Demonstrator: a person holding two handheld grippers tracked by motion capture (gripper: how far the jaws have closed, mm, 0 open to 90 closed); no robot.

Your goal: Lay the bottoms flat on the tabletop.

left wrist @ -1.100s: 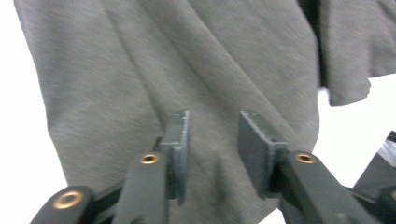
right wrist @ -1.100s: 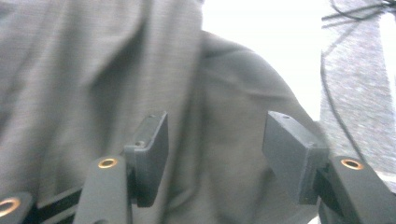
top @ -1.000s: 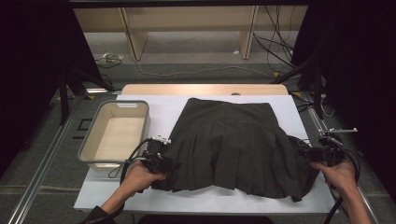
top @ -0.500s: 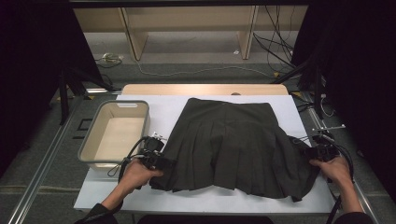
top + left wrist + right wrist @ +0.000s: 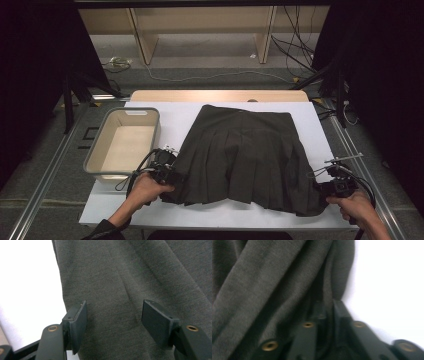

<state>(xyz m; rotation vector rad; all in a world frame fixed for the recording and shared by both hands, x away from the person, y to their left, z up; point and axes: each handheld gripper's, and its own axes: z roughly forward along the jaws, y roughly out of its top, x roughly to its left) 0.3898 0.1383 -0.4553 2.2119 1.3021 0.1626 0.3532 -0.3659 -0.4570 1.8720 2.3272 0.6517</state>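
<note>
Left gripper (image 5: 113, 317) spread wide over the near left hem of the dark pleated skirt (image 5: 245, 155). Right gripper (image 5: 325, 312) clamped on the skirt's near right corner fold. Beyond both, skirt flat on white sheet (image 5: 170, 117); beige tub (image 5: 97, 150) left of left gripper.

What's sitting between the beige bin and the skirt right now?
In the high view, the left gripper and its cable lie between the beige bin and the dark skirt, over the white table cover; farther back that stretch is bare.
</note>
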